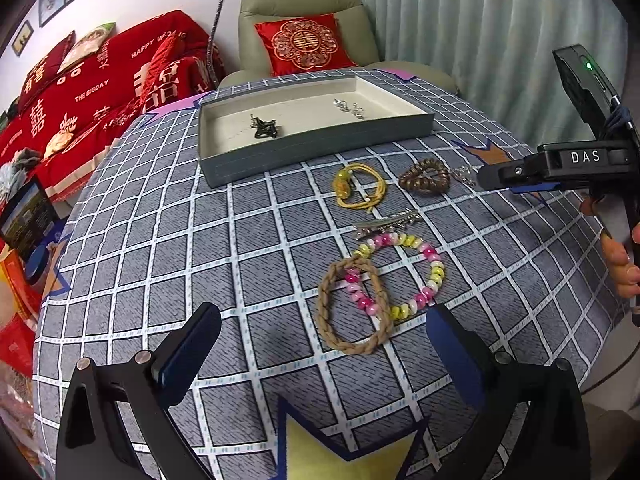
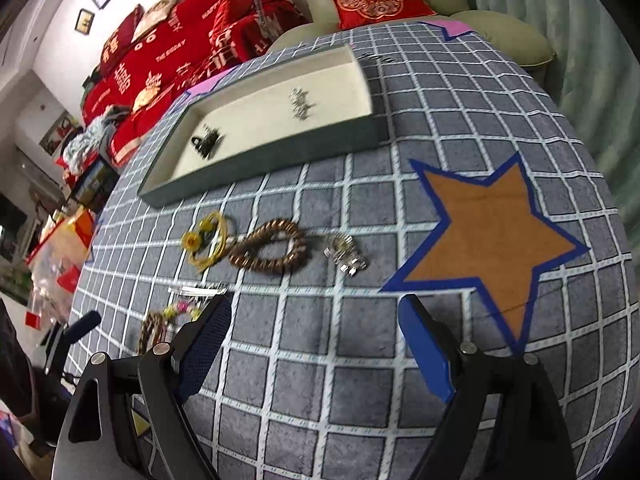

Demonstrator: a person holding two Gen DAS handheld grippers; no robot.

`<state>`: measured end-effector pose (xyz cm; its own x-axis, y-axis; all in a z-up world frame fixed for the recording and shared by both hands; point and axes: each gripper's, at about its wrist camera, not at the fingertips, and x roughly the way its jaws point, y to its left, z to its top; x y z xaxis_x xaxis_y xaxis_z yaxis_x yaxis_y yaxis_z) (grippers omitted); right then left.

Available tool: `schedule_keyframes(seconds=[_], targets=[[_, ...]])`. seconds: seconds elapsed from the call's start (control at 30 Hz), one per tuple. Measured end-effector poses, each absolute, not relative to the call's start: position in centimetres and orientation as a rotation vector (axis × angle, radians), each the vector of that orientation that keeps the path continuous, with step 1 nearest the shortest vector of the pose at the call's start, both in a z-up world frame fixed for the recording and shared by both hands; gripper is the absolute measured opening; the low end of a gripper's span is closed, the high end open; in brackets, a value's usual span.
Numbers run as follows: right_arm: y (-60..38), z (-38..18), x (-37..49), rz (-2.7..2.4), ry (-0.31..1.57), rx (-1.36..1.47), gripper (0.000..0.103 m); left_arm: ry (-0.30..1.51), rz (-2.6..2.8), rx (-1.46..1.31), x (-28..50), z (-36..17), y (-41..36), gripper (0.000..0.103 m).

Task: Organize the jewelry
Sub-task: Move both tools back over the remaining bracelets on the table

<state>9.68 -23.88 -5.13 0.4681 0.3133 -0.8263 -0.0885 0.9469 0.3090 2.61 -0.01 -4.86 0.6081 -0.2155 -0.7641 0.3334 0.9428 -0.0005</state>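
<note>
**Both tools apart over bench, jewelry still loose**

Left tool (image 1: 322,356): jaws wide apart, nothing btwn them, hovering above braided tan bracelet (image 1: 354,306) & pink/yellow bead bracelet (image 1: 400,276), which overlap. Silver hair clip (image 1: 386,224) just beyond them. Right tool (image 2: 316,344): jaws apart, empty, over bare checked cloth on bench (image 2: 360,380). Ahead of it: brown bead bracelet (image 2: 272,250), yellow cord bracelet (image 2: 206,242) just left of it, small silver piece (image 2: 344,254) to its right. Grey tray (image 1: 320,148) further back holds a dark item (image 1: 264,127) & silver bits (image 1: 349,108).
</note>
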Motion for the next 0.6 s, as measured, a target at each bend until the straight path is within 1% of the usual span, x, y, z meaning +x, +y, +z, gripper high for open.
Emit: schedule_keyframes(seconds=[0.07,0.1,0.17,0.3,0.33,0.4,0.43,0.5,0.53,0.57,0.6], targets=[[-23.3,-5.2,9.5,0.243,1.054,0.209,0.088,0.862,-0.323,0.159,2.5,-5.1,-0.3,0.103],[-23.0,-5.1,9.5,0.24,1.051,0.196,0.087,0.862,-0.323,0.163,2.5,-5.3,-0.4,0.099],[-22.6,-5.1,9.6,0.246,1.046,0.189,0.086,0.876,-0.324,0.17,2.5,-5.7,-0.5,0.097],[-21.1,-4.6,10.0,0.272,1.018,0.133,0.075,0.875,-0.326,0.176,2.5,-6.0,-0.7,0.097],[-20.5,-4.5,10.1,0.283,1.008,0.103,0.073,0.872,-0.328,0.18,2.4,-6.0,-0.7,0.094],[-19.2,-4.3,10.3,0.313,0.988,0.037,0.066,0.876,-0.333,0.186,2.4,-6.1,-0.8,0.085],[-18.5,-4.4,10.4,0.325,0.98,0.0,0.064,0.879,-0.334,0.186,2.5,-6.2,-0.9,0.086],[-17.3,-4.5,10.6,0.341,0.971,-0.079,0.055,0.875,-0.337,0.183,2.5,-6.2,-0.9,0.085],[-16.8,-4.7,10.7,0.347,0.97,-0.111,0.052,0.872,-0.34,0.182,2.5,-6.1,-0.9,0.085],[-16.5,-4.9,10.9,0.351,0.972,-0.133,0.049,0.869,-0.344,0.18,2.5,-6.1,-1.0,0.083],[-16.3,-5.1,11.2,0.353,0.977,-0.147,0.048,0.869,-0.35,0.178,2.5,-6.0,-1.0,0.078]])
